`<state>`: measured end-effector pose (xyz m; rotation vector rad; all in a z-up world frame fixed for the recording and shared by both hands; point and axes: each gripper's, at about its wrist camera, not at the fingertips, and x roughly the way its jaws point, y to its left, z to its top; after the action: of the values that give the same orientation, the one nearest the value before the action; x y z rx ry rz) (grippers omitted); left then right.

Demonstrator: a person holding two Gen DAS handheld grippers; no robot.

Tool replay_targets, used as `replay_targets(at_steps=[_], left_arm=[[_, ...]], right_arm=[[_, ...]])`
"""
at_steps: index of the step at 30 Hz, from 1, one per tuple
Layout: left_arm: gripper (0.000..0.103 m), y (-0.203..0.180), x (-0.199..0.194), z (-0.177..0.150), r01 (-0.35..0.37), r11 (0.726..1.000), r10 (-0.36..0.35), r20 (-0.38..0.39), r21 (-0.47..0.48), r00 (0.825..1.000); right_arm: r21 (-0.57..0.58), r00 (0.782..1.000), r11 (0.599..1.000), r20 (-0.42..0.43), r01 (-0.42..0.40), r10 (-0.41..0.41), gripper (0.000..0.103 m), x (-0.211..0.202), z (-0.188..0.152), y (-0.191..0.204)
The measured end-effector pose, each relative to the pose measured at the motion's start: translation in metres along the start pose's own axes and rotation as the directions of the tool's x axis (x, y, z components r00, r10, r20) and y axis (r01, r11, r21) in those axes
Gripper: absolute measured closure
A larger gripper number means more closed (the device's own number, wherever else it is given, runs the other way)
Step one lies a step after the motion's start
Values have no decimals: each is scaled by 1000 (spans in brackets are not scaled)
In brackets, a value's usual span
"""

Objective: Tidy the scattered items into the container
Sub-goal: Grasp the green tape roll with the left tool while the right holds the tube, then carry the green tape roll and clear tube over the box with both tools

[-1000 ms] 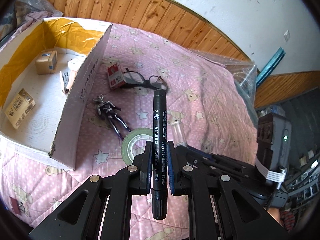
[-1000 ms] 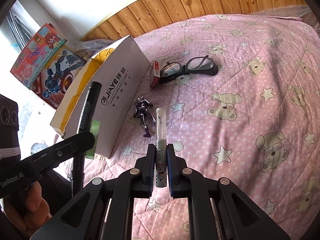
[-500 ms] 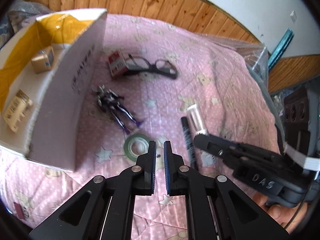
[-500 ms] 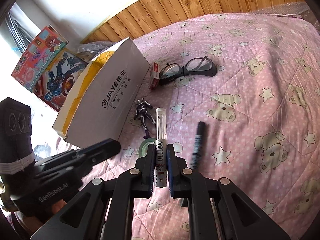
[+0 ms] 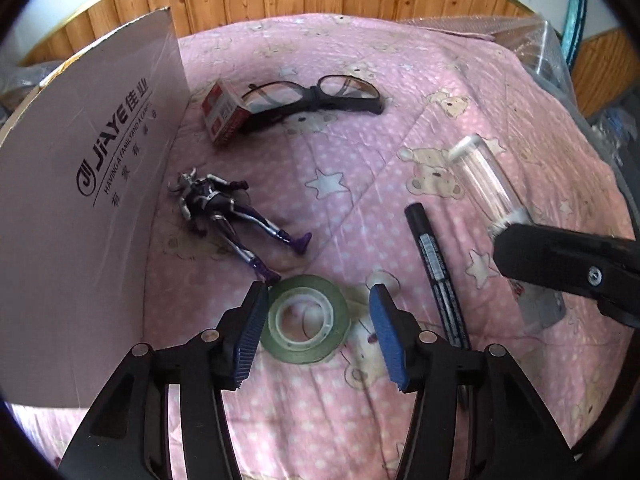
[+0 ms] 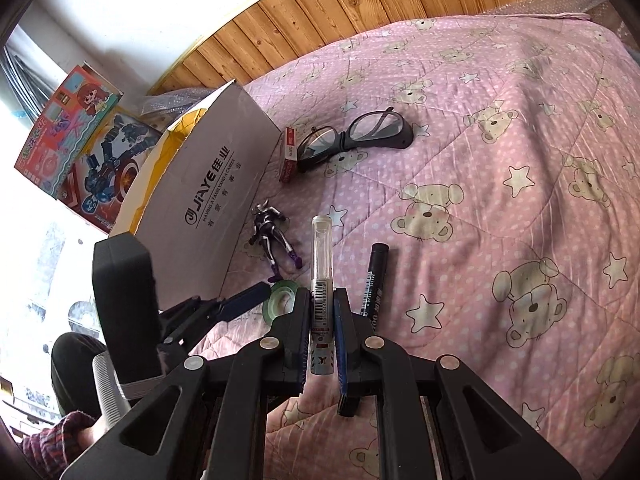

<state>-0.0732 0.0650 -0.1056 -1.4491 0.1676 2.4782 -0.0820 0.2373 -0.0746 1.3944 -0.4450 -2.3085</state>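
My left gripper (image 5: pixel 318 300) is open and empty, its jaws on either side of a green tape roll (image 5: pixel 306 319) lying on the pink quilt. My right gripper (image 6: pixel 322 300) is shut on a clear tube with a barcode label (image 6: pixel 321 248), held above the quilt; the tube also shows in the left wrist view (image 5: pixel 486 184). A black marker (image 5: pixel 436 268) lies on the quilt right of the tape. A purple toy figure (image 5: pixel 224 208), black glasses (image 5: pixel 316 96) and a small red box (image 5: pixel 222 114) lie beside the white cardboard box (image 5: pixel 88 184).
The cardboard box's tall side wall (image 6: pixel 216 196) stands at the left, its inside hidden. Colourful toy boxes (image 6: pixel 76 140) lean against the wall beyond it. A wooden headboard (image 6: pixel 360 12) runs behind the bed. Bubble wrap (image 5: pixel 532 36) lies at the far right corner.
My left gripper let go of the black marker, which now lies on the quilt. It then opened wide and dropped down around the tape roll. My right gripper keeps holding the tube.
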Motion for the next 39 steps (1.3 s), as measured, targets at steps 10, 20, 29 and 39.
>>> replay_targets(at_steps=[10, 20, 29, 39], left_arm=[[61, 23, 2, -8, 6, 997, -7, -8, -72, 1000], [94, 39, -7, -5, 55, 982, -48, 42, -179, 998], [94, 17, -48, 2, 97, 986, -85, 96, -135, 992], [94, 28, -105, -6, 154, 973, -127, 162, -171, 979]], right_arm=[[10, 1000, 1000, 4, -18, 18, 91, -1, 2, 0], [11, 1000, 1000, 10, -27, 27, 91, -3, 4, 1], [1, 1000, 1000, 8, -30, 30, 91, -5, 2, 2], [-102, 998, 994, 29, -45, 48, 91, -25, -4, 41]])
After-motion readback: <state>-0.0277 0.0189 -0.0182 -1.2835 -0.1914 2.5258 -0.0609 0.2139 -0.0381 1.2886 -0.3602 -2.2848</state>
